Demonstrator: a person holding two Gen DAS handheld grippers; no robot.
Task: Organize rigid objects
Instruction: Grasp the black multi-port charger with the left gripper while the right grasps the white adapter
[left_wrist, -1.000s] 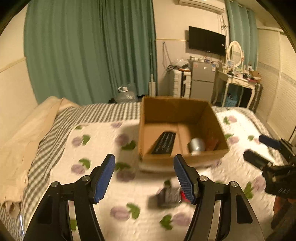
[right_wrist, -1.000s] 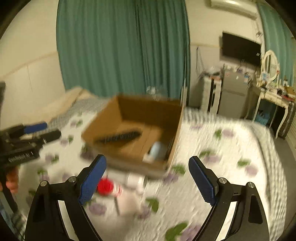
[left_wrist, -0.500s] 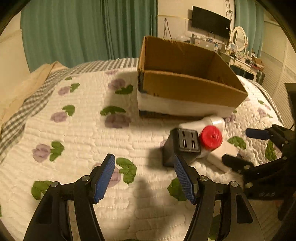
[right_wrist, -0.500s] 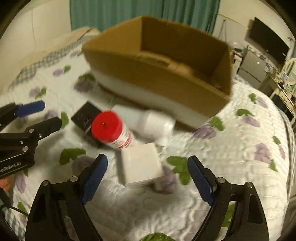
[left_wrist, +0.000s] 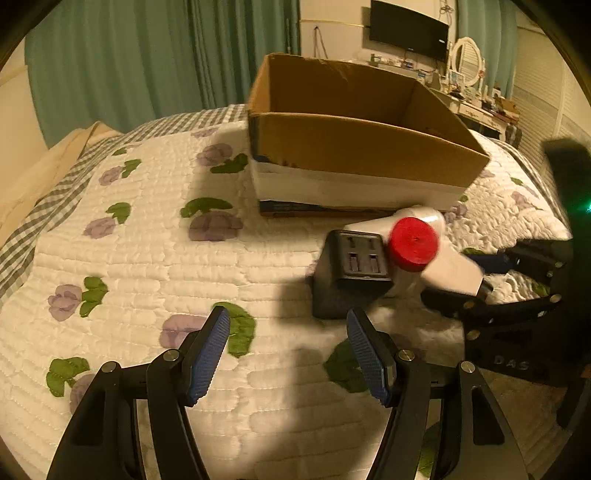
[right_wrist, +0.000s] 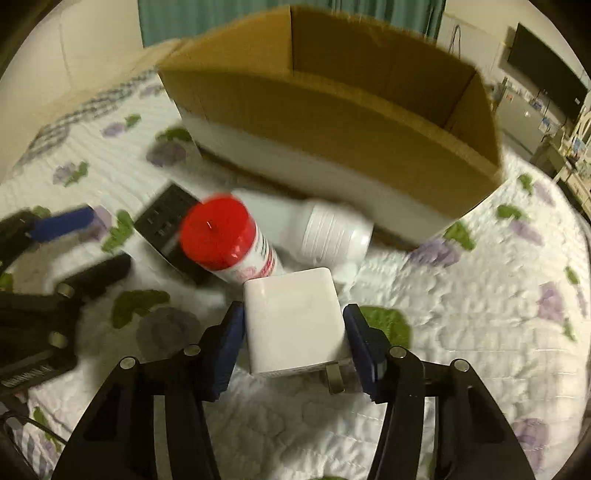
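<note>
A white charger block (right_wrist: 293, 321) lies on the bed quilt between the fingers of my right gripper (right_wrist: 293, 332); the pads touch both its sides. It also shows in the left wrist view (left_wrist: 448, 267). Just beyond lie a red-capped bottle (right_wrist: 225, 240), a white bottle (right_wrist: 332, 232) and a black USB hub (right_wrist: 166, 221). In the left wrist view the hub (left_wrist: 354, 273) and the red cap (left_wrist: 413, 243) lie ahead and right of my open, empty left gripper (left_wrist: 288, 350). An open cardboard box (left_wrist: 354, 140) stands behind them.
The floral quilt (left_wrist: 147, 240) covers the bed, with a checked blanket (left_wrist: 44, 206) at the left. Green curtains, a wall TV and a dressing table stand at the back. The left gripper (right_wrist: 55, 258) shows at the left of the right wrist view.
Both grippers have come down toward the objects on the quilt. My right gripper moved forward and closed around the white charger block. The left gripper stays open.
</note>
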